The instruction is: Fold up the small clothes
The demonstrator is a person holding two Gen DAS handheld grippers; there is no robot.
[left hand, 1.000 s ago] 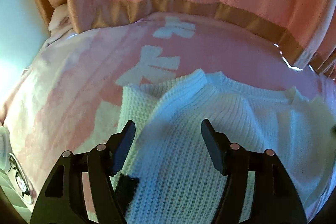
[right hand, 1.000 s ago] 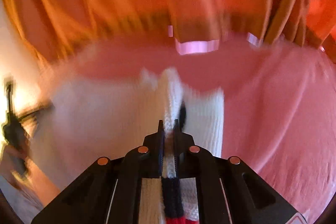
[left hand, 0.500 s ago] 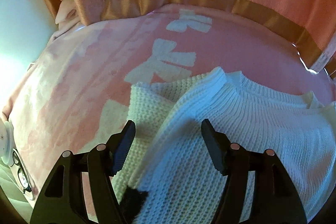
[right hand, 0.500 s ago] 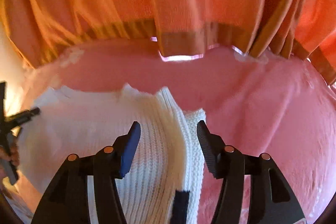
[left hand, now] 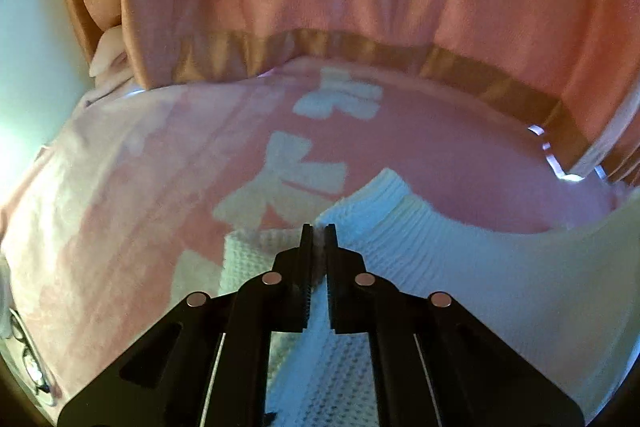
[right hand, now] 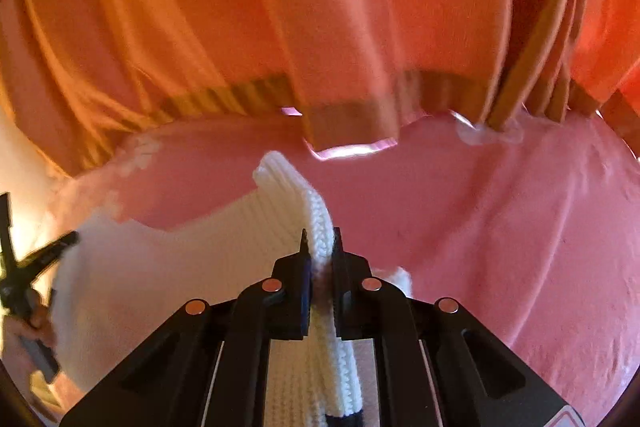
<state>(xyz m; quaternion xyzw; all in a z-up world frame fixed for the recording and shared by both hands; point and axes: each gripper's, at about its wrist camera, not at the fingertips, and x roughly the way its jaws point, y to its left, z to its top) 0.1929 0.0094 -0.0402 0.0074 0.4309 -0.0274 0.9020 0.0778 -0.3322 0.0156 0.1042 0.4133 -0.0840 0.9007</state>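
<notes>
A small white knit sweater (left hand: pixel 460 267) lies on a pink blanket (left hand: pixel 140 227) with white bow prints. My left gripper (left hand: pixel 319 227) is shut on the sweater's left edge, with knit fabric pinched between the jaws. In the right wrist view the sweater (right hand: pixel 180 267) stretches off to the left, and my right gripper (right hand: pixel 320 233) is shut on its ribbed right edge, which runs up between the jaws. The sweater's ribbed band (right hand: pixel 280 179) stands up past the right gripper. The left gripper also shows at the far left of the right wrist view (right hand: pixel 36 267).
A pink-orange curtain with a tan hem (left hand: pixel 360 47) hangs along the far edge of the blanket and also fills the top of the right wrist view (right hand: pixel 320 27). A pale wall (left hand: pixel 28 47) is at the left. Glasses (left hand: pixel 28 367) lie at the lower left.
Both grippers were open over the sweater half a second ago and have now shut on its left and right edges. The right gripper had let go just before that.
</notes>
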